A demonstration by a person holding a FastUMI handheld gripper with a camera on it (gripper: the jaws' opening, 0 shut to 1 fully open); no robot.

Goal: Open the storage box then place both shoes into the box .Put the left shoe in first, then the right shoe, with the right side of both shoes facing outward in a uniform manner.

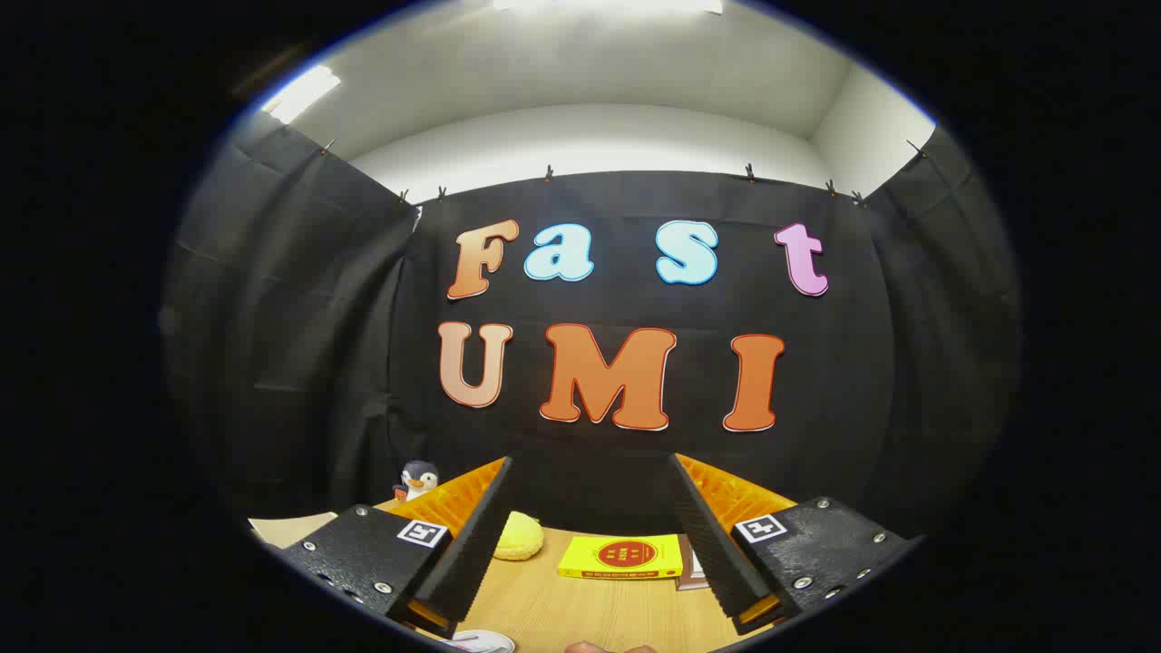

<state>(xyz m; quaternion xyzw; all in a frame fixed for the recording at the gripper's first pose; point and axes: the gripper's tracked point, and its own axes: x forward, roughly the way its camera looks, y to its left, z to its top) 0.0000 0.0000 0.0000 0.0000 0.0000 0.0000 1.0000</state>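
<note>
My gripper (pixel 590 535) is open, held level above the wooden table (pixel 599 608), and nothing sits between its fingers. The two fingers spread wide apart and point toward the back wall. Beyond them lie a yellow box (pixel 621 556) and a yellow round soft item (pixel 519 535) at the far side of the table.
A small penguin toy (pixel 418 479) stands at the back left of the table, beyond the left finger. A white object (pixel 481 641) peeks in below the left finger. Part of a hand (pixel 609 648) shows at the table's near side.
</note>
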